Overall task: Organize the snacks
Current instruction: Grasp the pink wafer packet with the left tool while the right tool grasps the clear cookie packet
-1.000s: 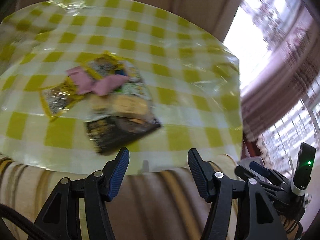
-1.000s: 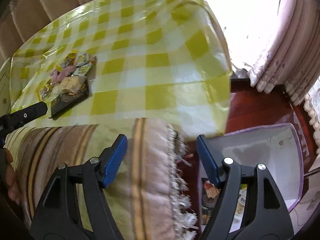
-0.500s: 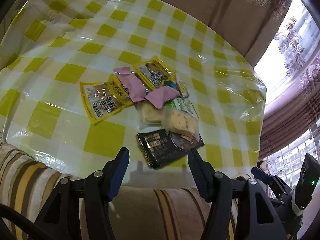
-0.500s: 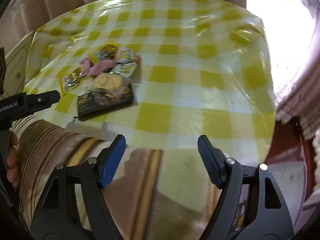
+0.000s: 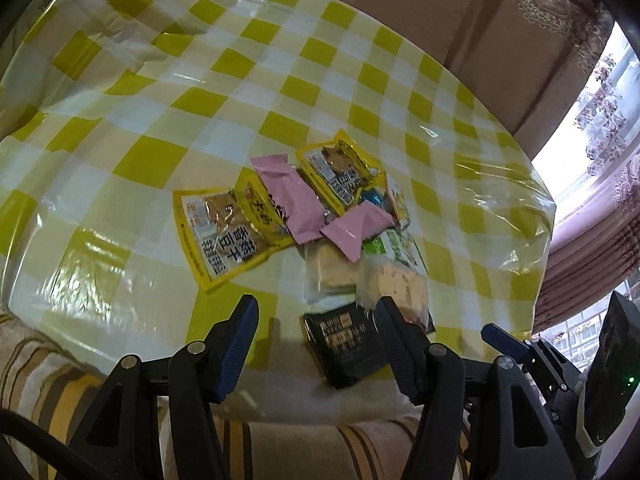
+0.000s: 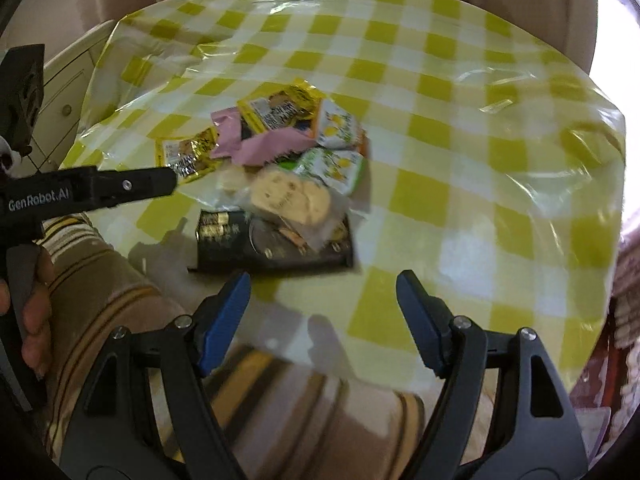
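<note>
A pile of snack packets lies on the yellow-and-white checked tablecloth (image 5: 168, 160). It holds two yellow packets (image 5: 224, 232) (image 5: 340, 176), two pink ones (image 5: 288, 200) (image 5: 356, 228), clear cracker packets (image 5: 332, 268), a green-and-white packet (image 5: 394, 248) and a black packet (image 5: 348, 344) nearest me. My left gripper (image 5: 316, 320) is open just above the black packet, with nothing pressed between its pads. My right gripper (image 6: 322, 284) hangs open over bare cloth, just in front of the black packet (image 6: 240, 248) and the crackers (image 6: 292, 196). The left gripper (image 6: 120, 186) reaches in from the left there.
A striped cushion (image 5: 280, 448) (image 6: 120, 288) lies along the table's near edge under both grippers. A hand (image 6: 36, 320) holds the left tool. A white cabinet (image 6: 68, 96) stands at the left; curtains and a bright window (image 5: 580, 140) are at the right.
Both views have swung onto the snack pile and come closer to it. The white bin on the floor has left the right wrist view. Both grippers stay open.
</note>
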A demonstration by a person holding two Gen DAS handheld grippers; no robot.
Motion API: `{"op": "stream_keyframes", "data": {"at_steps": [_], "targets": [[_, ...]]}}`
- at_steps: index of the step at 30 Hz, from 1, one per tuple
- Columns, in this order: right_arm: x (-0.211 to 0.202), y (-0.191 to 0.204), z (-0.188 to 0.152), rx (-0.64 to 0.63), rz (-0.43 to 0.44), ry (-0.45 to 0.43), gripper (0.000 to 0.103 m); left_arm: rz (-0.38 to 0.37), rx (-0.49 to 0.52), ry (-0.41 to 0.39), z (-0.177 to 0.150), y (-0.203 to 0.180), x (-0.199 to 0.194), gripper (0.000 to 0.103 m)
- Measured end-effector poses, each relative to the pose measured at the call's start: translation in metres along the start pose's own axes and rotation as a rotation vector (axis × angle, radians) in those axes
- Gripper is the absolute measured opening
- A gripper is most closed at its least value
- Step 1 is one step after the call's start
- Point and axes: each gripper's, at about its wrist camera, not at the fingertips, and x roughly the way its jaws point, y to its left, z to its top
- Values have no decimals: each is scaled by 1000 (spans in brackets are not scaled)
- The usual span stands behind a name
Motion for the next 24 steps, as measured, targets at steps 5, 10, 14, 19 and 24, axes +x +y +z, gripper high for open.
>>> {"op": "stream_keyframes", "data": {"at_steps": [5,10,14,19,24], "targets": [[17,7,15,-35,20,8,78,2,-13,-5,15,3,11,62],[30,9,27,-38,57,19,78,6,-27,-6,31,5,25,61],[39,8,34,-36,85,26,78,17,-29,-6,43,3,35,61],[51,5,44,-20,106,42,78,39,-49,16,56,5,53,60],[62,11,49,-55,123,73,78,48,-34,22,62,2,62,58]]}}
